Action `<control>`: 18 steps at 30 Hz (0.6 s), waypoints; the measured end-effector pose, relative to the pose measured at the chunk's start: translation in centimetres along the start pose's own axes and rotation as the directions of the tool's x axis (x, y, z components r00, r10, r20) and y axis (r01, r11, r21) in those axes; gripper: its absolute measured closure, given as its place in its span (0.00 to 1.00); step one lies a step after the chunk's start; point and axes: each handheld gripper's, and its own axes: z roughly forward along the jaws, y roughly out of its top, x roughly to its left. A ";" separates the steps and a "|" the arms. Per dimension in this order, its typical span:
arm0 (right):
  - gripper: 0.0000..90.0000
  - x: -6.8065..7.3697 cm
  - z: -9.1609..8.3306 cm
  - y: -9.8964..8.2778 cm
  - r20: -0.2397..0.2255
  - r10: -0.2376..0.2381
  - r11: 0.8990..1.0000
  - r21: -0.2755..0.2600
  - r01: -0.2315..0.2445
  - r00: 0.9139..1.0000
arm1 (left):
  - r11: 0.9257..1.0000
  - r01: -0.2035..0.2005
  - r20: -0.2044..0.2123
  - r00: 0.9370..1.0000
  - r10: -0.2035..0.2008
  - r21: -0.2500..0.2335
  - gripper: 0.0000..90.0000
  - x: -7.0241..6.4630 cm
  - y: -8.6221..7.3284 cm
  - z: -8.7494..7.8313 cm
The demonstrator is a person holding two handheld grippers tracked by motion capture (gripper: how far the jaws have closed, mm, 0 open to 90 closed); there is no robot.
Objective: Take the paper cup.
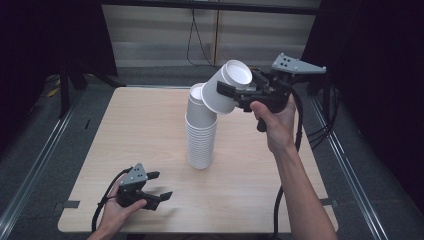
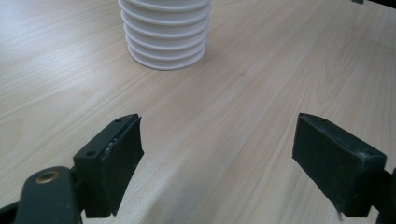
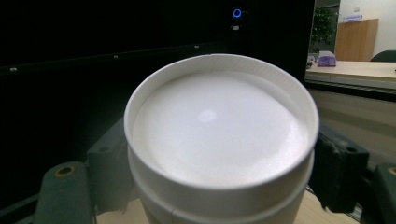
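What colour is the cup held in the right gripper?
Plain white, no print; the cup shows best in the right gripper view, clamped by the right gripper.

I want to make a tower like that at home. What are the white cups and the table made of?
The stack of cups looks like thin matte paper, white all over with rolled rims; it could also be foam. The cup in the right hand-held gripper looks the same, with a slightly shiny base. The table looks like pale wood, or a wood-look sheet, smooth with fine grain lines.

Each black claw (image 1: 159, 187) carries a grey three-cornered plate with holes and a black cable.
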 end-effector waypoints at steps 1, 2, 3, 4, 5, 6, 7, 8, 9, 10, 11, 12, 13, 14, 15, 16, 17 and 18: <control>0.24 0.0 -0.3 -0.1 -0.005 0.004 1.000 -0.010 -0.004 1.000 | 1.000 -0.001 -0.002 1.000 0.001 0.001 0.17 0.1 0.0 0.0; 0.24 0.1 -0.6 -0.2 -0.006 0.006 1.000 -0.014 -0.006 1.000 | 1.000 0.001 0.002 1.000 -0.001 -0.003 0.17 0.1 0.0 0.0; 0.24 0.2 -0.9 -0.3 -0.004 0.003 1.000 -0.018 -0.003 1.000 | 1.000 0.007 0.005 1.000 -0.007 -0.003 0.17 0.1 0.0 0.0; 0.24 0.2 -1.1 -0.5 -0.003 0.005 1.000 -0.020 -0.005 1.000 | 1.000 0.011 0.006 1.000 -0.011 0.000 0.17 0.0 0.0 0.0; 0.24 0.2 -1.4 -0.6 -0.001 0.007 1.000 -0.023 -0.007 1.000 | 1.000 0.008 0.009 1.000 -0.008 0.001 0.18 0.0 -0.1 0.0; 0.24 0.2 -1.7 -0.8 0.001 0.007 1.000 -0.021 -0.007 1.000 | 1.000 0.005 0.013 1.000 -0.005 0.005 0.17 0.0 -0.1 0.1; 0.24 0.3 -1.9 -0.9 0.003 0.005 1.000 -0.019 -0.005 1.000 | 1.000 0.005 0.014 1.000 -0.005 0.013 0.18 -0.1 -0.1 0.1; 0.24 0.4 -2.2 -1.1 0.005 0.002 1.000 -0.018 -0.002 1.000 | 1.000 0.001 0.015 1.000 -0.001 0.018 0.18 -0.1 -0.1 0.2; 0.24 0.5 -2.5 -1.2 0.006 0.002 1.000 -0.015 -0.002 1.000 | 1.000 0.002 0.020 1.000 -0.002 0.017 0.18 -0.1 -0.1 0.3; 0.24 0.6 -2.7 -1.4 0.002 0.005 1.000 -0.018 -0.004 1.000 | 1.000 0.001 0.020 1.000 -0.001 0.023 0.18 -0.2 -0.1 0.4; 0.24 0.8 -3.0 -1.5 -0.001 0.006 1.000 -0.020 -0.006 1.000 | 1.000 0.003 0.023 1.000 -0.003 0.023 0.18 -0.2 0.0 0.4; 0.24 1.0 -3.2 -1.7 -0.005 0.004 1.000 -0.022 -0.004 1.000 | 1.000 0.003 0.026 1.000 -0.003 0.023 0.18 -0.2 0.0 0.5; 0.24 1.1 -3.3 -1.9 -0.006 -0.002 1.000 -0.016 0.002 1.000 | 1.000 0.005 0.029 1.000 -0.006 0.020 0.18 -0.2 0.0 0.5; 0.24 1.3 -3.4 -2.1 -0.005 -0.002 1.000 -0.011 0.002 1.000 | 1.000 0.013 0.031 0.999 -0.013 0.018 0.18 -0.2 0.0 0.6; 0.24 1.5 -3.5 -2.3 -0.006 -0.004 1.000 -0.009 0.004 1.000 | 1.000 0.015 0.036 0.999 -0.016 0.019 0.18 -0.2 0.0 0.6; 0.24 1.6 -3.6 -2.5 -0.008 -0.006 1.000 -0.005 0.006 1.000 | 1.000 0.013 0.037 0.999 -0.014 0.016 0.18 -0.3 0.1 0.6; 0.24 1.7 -3.7 -2.8 -0.009 -0.005 1.000 -0.001 0.005 1.000 | 1.000 0.014 0.036 0.999 -0.015 0.013 0.18 -0.3 0.1 0.6; 0.24 1.8 -3.7 -3.1 -0.011 -0.003 1.000 0.006 0.003 1.000 | 1.000 0.013 0.041 0.999 -0.014 0.013 0.18 -0.3 0.2 0.7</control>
